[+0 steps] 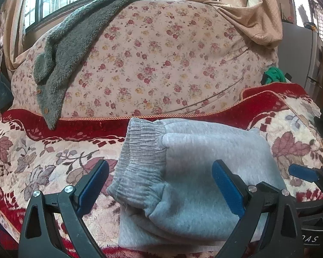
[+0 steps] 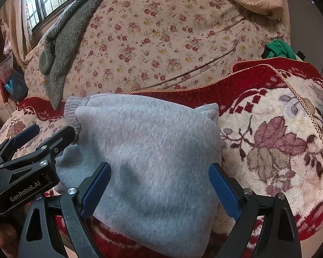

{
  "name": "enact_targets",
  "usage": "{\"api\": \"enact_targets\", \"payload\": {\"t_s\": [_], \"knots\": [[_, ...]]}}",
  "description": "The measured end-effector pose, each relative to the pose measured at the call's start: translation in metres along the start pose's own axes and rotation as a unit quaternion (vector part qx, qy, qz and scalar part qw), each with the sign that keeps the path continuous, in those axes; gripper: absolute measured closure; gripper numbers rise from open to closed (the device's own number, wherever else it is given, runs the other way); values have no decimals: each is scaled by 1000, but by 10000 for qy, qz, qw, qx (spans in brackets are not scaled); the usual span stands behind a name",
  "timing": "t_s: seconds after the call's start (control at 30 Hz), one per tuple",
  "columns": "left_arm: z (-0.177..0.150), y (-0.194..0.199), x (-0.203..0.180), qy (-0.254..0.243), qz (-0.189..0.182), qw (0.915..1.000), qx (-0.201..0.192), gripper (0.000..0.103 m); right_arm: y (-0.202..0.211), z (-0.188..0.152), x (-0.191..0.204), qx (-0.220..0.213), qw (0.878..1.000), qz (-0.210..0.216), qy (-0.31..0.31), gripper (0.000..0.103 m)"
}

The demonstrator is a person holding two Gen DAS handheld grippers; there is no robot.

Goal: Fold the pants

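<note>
Grey pants (image 1: 196, 172) lie folded compact on the red floral blanket (image 1: 43, 161); left hand-held gripper (image 1: 161, 185) and right hand-held gripper (image 2: 159, 185) hover above the pants, both spread, holding nothing, likely because the fold looks finished

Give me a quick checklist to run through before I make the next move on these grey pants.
1. Left gripper empty, blue pads spread apart over the pants: ok.
2. Right gripper empty, pads spread apart: ok.
3. Grey pants folded into a compact bundle on the red floral blanket: ok.
4. Ribbed waistband in view on the bundle's left side, within reach: ok.
5. Edges of the layers lined up: cannot tell, the lower layers are hidden.
6. Green fleece garment on the cushion behind lies apart from the pants: ok.
</note>
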State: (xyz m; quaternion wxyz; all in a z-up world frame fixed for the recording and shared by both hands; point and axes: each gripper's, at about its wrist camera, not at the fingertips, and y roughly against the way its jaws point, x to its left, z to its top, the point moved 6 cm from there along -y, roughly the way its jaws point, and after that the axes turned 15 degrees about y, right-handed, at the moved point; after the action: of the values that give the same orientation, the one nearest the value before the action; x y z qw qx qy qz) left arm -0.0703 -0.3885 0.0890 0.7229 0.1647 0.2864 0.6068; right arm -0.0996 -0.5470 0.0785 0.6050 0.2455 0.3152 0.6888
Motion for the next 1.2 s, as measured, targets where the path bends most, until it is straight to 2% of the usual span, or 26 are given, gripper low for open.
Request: {"api": "enact_targets", "payload": {"t_s": [0.8, 1.2], "knots": [[-1, 1, -3, -36, 11, 10000, 28, 7, -4, -2, -7, 64, 10000, 23, -36, 8], [1, 3, -4, -209, -12, 9997, -109, 7, -4, -5, -9, 110, 9999, -10, -48, 8]]}}
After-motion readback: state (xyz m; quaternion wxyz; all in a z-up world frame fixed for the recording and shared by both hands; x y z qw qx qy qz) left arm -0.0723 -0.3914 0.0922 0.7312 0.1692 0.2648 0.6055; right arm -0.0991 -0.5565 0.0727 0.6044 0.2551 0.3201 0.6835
